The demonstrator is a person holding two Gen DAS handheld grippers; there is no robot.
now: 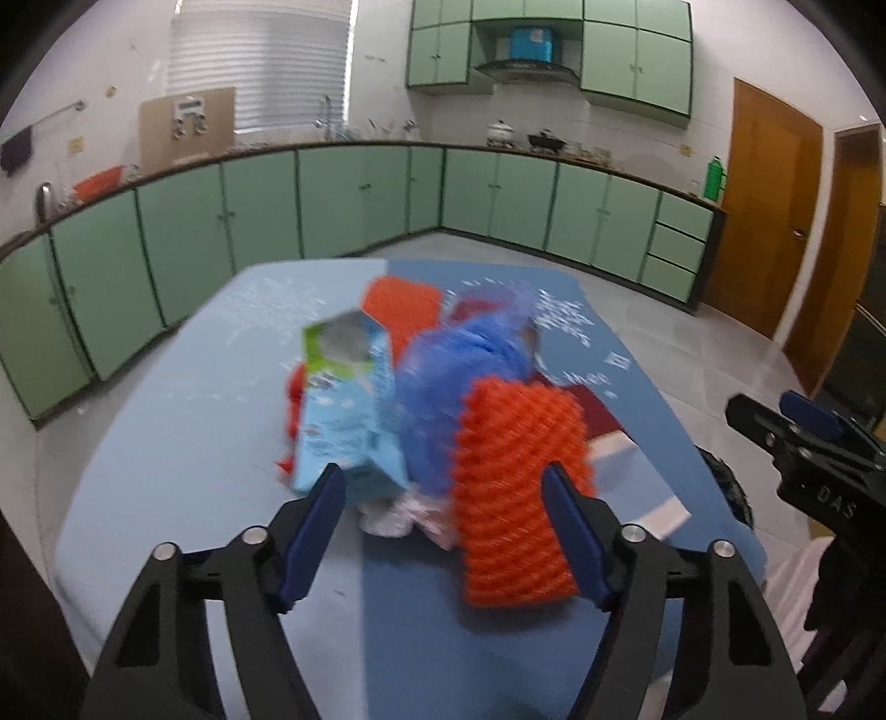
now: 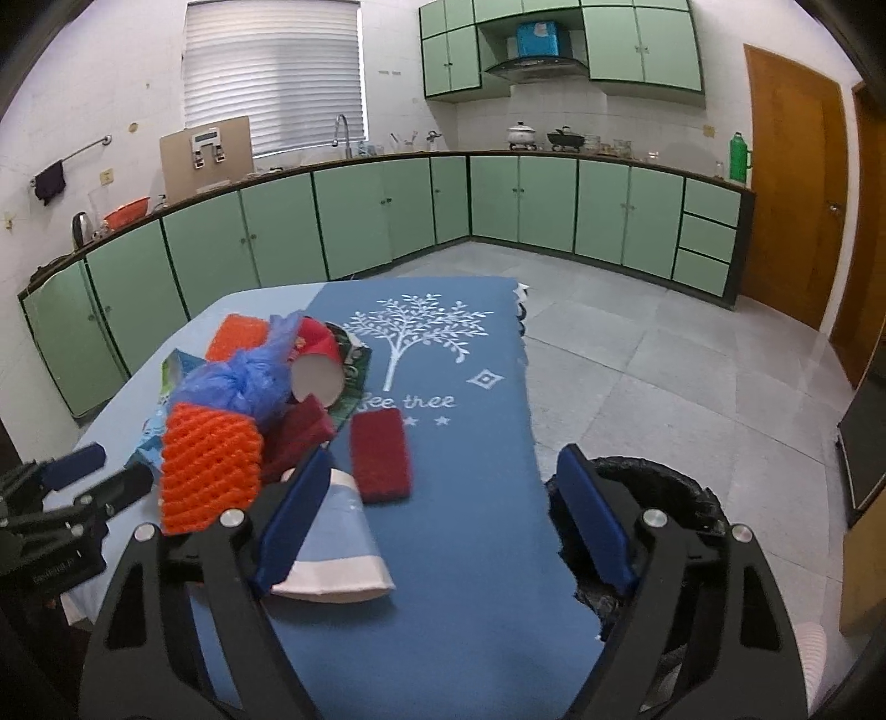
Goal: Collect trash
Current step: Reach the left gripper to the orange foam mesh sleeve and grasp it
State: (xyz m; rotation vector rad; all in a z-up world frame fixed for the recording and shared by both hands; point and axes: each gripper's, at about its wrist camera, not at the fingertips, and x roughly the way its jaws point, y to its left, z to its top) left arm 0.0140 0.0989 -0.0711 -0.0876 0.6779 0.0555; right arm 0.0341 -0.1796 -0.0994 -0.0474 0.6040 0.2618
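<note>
Grippers (image 1: 443,487) (image 2: 437,476) wide apart, empty.

A desk (image 2: 476,581) with a blue cloth (image 2: 443,498) printed with a white tree (image 2: 418,332) stands on a grey tiled floor (image 2: 664,354). Green base cabinets (image 2: 354,221) run along two walls under a dark counter, with green wall cabinets (image 2: 642,44) and a range hood (image 2: 534,65) above. A window blind (image 2: 274,77) hangs by the tap (image 2: 341,128). A white pot (image 2: 521,134), a black pan (image 2: 565,138) and a green flask (image 2: 738,157) sit on the counter near a wooden door (image 2: 797,183).
</note>
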